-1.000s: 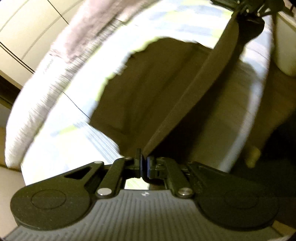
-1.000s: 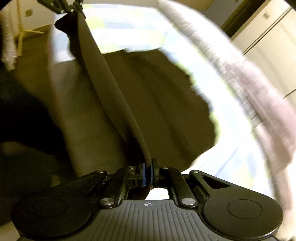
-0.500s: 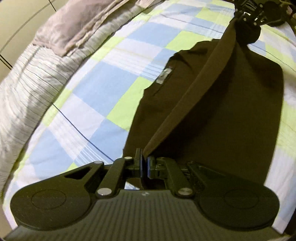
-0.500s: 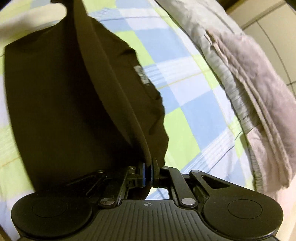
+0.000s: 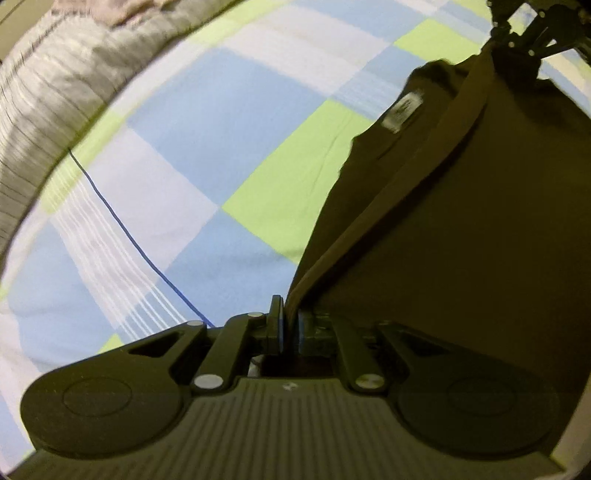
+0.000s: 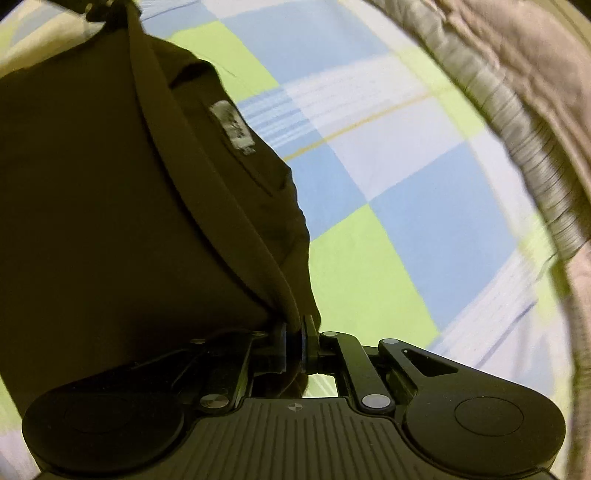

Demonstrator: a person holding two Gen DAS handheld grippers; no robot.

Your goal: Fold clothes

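A dark brown garment with a white neck label hangs over the checked bedsheet. My left gripper is shut on one end of its stretched edge. My right gripper is shut on the other end; it also shows in the left wrist view at the top right. The garment and its label fill the left of the right wrist view. The edge runs taut between both grippers, and the cloth below drapes onto the bedsheet.
A grey striped blanket lies bunched along the far edge of the bed, with a pinkish cloth on it. A thin dark blue line runs across the sheet.
Both grippers have come down close over the bed with the garment stretched between them. The view swung from the floor and bedside to the sheet. Both grips stay shut.
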